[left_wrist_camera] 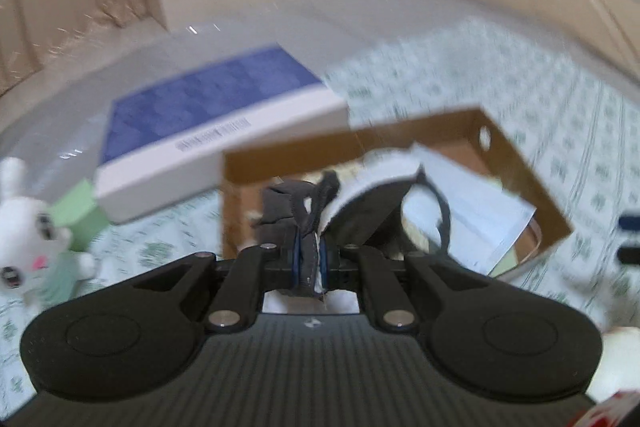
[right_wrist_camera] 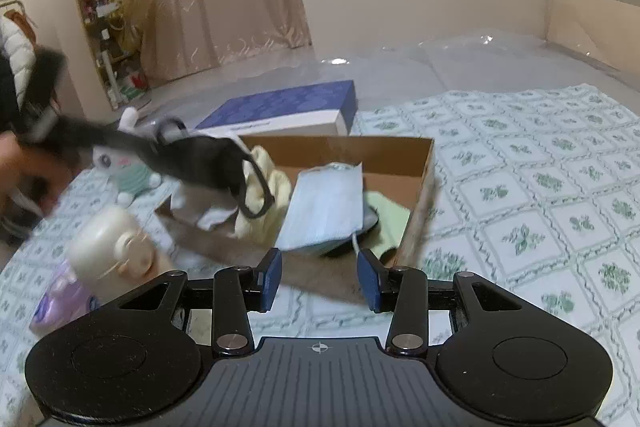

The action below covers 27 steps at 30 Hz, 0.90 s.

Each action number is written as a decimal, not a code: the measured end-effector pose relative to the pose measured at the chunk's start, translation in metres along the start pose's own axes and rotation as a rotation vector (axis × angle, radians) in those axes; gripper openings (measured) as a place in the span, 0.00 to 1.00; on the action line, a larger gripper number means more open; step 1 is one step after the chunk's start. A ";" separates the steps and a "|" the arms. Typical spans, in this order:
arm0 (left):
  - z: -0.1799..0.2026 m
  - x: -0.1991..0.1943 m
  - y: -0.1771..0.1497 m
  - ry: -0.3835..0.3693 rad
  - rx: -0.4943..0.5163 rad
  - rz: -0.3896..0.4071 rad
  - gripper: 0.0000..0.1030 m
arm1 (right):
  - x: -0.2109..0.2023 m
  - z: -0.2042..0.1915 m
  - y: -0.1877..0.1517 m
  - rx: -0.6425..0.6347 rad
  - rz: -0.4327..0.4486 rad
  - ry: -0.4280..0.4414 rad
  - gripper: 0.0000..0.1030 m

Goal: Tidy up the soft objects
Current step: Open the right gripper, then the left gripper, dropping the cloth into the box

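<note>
My left gripper (left_wrist_camera: 310,263) is shut on a black face mask (left_wrist_camera: 360,211) with a white lining, one ear loop hanging to the right. It hangs over the near left part of an open cardboard box (left_wrist_camera: 520,163). In the right wrist view the black mask (right_wrist_camera: 200,159) is a blurred streak above the box (right_wrist_camera: 424,187). Inside lie a light blue surgical mask (right_wrist_camera: 324,203), a pale yellow cloth (right_wrist_camera: 264,199) and a green cloth (right_wrist_camera: 388,219). My right gripper (right_wrist_camera: 320,283) is open and holds nothing, just in front of the box's near side.
The box sits on a bed with a green-patterned quilt (right_wrist_camera: 520,187). Behind it lies a blue and white flat box (right_wrist_camera: 288,107). A white bunny plush (left_wrist_camera: 24,227) and a green block (left_wrist_camera: 80,215) are to the left. A cream soft toy (right_wrist_camera: 112,247) and a purple pack (right_wrist_camera: 60,299) lie near left.
</note>
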<state>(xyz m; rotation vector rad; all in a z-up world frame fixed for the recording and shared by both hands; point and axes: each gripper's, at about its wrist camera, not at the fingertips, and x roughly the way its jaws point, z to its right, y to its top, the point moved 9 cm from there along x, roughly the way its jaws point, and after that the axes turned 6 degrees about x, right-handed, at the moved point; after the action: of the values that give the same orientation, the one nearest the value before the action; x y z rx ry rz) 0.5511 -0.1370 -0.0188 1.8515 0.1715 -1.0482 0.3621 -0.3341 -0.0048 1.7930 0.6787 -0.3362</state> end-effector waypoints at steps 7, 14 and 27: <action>0.025 0.069 -0.010 -0.026 0.025 -0.074 0.08 | 0.011 0.018 0.004 0.032 0.010 -0.015 0.41; 0.020 0.054 -0.012 -0.040 0.002 -0.046 0.30 | 0.016 0.032 -0.002 0.067 -0.013 -0.026 0.41; -0.006 -0.032 -0.042 -0.018 -0.108 0.026 0.52 | 0.010 0.011 0.009 0.077 -0.006 -0.014 0.41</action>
<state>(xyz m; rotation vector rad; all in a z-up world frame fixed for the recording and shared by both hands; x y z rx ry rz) 0.5130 -0.1003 -0.0232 1.7420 0.1897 -1.0182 0.3766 -0.3434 -0.0064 1.8604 0.6696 -0.3835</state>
